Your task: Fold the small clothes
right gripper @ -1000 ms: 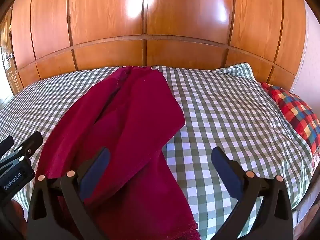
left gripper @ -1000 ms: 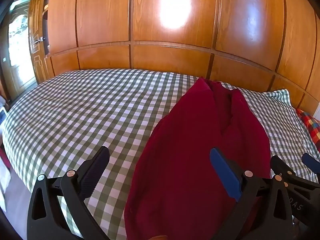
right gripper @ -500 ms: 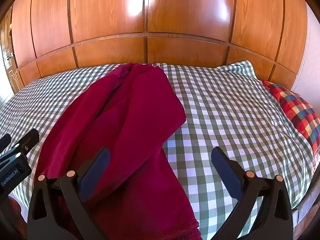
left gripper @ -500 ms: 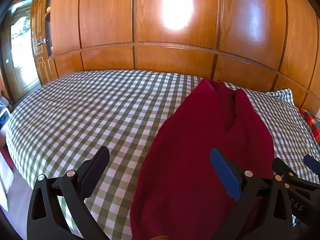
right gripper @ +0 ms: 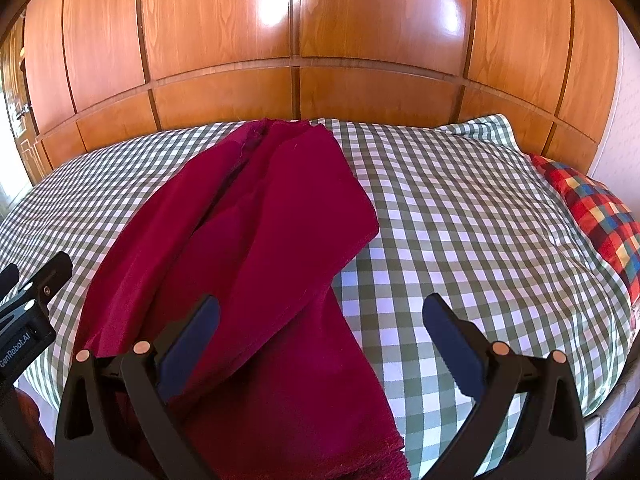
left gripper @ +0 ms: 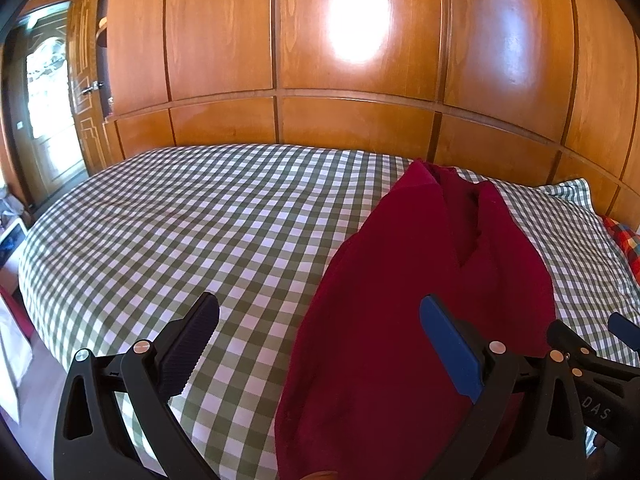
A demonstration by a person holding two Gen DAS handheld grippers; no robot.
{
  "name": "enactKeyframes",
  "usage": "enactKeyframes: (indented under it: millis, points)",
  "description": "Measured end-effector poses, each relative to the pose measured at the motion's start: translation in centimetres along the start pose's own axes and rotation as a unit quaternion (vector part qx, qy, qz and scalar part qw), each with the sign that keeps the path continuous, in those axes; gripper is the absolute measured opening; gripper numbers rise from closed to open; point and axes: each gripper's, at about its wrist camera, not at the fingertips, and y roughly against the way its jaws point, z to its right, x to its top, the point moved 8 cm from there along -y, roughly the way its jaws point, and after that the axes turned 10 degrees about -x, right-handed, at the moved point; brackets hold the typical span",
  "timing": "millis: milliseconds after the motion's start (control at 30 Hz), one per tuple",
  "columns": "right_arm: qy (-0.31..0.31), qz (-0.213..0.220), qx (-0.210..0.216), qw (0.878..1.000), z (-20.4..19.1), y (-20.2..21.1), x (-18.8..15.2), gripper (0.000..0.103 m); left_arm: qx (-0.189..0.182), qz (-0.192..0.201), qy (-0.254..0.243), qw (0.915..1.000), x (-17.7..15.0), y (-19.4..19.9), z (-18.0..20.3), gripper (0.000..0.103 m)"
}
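Observation:
A dark red garment (left gripper: 420,300) lies lengthwise on the green-and-white checked bed (left gripper: 180,232), its near end hanging toward me. It also shows in the right wrist view (right gripper: 264,248), with one side folded over the middle. My left gripper (left gripper: 320,344) is open and empty above the garment's left edge near the bed's front. My right gripper (right gripper: 320,340) is open and empty above the garment's right near edge. Each gripper shows at the edge of the other's view.
Wooden wall panels (left gripper: 340,112) run behind the bed. A red, blue and yellow checked pillow (right gripper: 596,216) lies at the right end. A door with glass (left gripper: 44,92) stands at far left. The bed's front edge drops off just below the grippers.
Both grippers have drawn back and up a little from the garment. The garment has not moved, and both grippers stay open.

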Motion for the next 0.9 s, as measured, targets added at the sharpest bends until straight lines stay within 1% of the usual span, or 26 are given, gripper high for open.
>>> enactKeyframes:
  millis: [533,800,900]
  points:
    - [-0.002,-0.006,0.009,1.000,-0.1,0.1,-0.1,0.101,0.002,-0.004,0.001,1.0000,0.0,0.0,-0.2,0.100]
    - [-0.008,-0.017,0.014,1.000,0.2,-0.3,-0.4,0.101,0.006,-0.017,0.000,0.9998,-0.7,-0.4,-0.9,0.100]
    - [-0.009,-0.020,0.023,0.999,0.1,-0.4,-0.5,0.101,0.008,-0.021,-0.002,0.9998,-1.0,-0.5,-1.1,0.100]
